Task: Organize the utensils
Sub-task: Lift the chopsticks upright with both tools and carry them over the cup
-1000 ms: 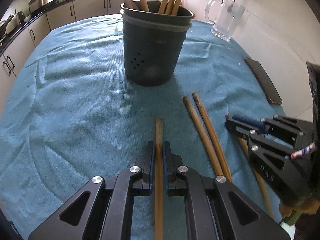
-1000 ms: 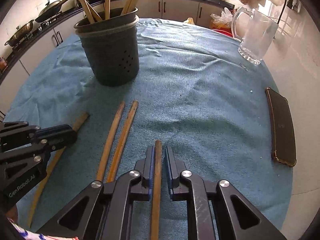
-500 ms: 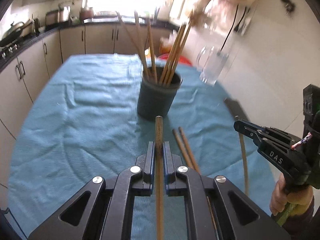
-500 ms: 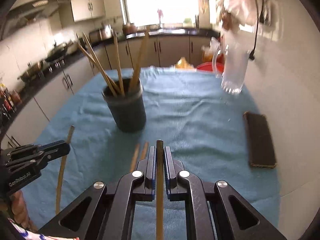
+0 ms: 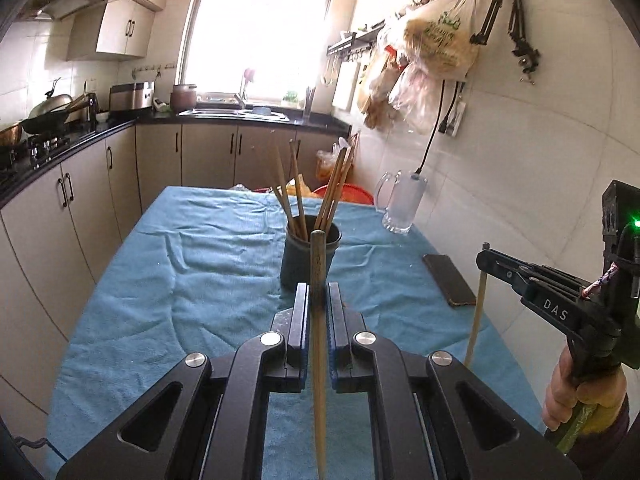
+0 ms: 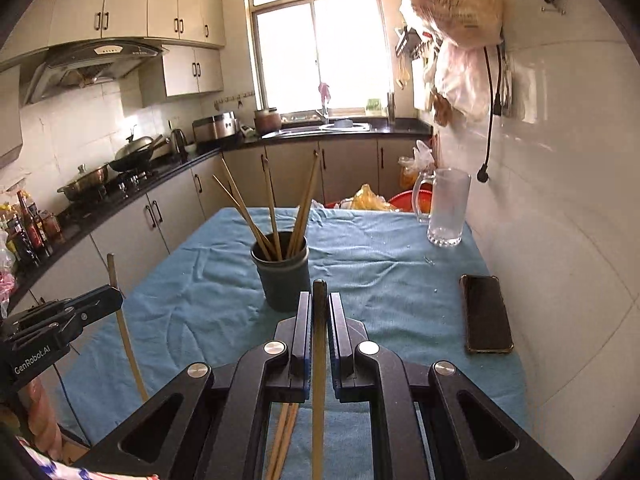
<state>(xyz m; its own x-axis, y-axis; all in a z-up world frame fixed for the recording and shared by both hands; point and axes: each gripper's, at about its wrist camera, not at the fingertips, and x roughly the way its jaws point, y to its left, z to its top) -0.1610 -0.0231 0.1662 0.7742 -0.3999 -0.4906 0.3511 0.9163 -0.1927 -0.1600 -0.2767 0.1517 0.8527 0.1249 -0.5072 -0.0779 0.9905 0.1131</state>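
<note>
A dark grey utensil holder [image 5: 310, 258] with several wooden chopsticks stands mid-table on the blue cloth; it also shows in the right wrist view [image 6: 283, 276]. My left gripper [image 5: 319, 292] is shut on a wooden chopstick [image 5: 319, 344], held upright above the table in front of the holder. My right gripper [image 6: 319, 304] is shut on another wooden chopstick [image 6: 319, 364], also raised. The right gripper shows at the right of the left wrist view [image 5: 486, 258], its chopstick [image 5: 477, 312] hanging below. Two chopsticks [image 6: 285, 436] lie on the cloth under the right gripper.
A glass mug [image 6: 447, 208] stands at the table's far right. A black phone [image 6: 485, 314] lies near the right edge by the tiled wall. Kitchen counters [image 6: 132, 188] run along the left and back. Bags hang on the right wall [image 5: 436, 48].
Both grippers rose from the cloth with their chopsticks and tilted up, so the views now look across the kitchen. The holder appears farther away.
</note>
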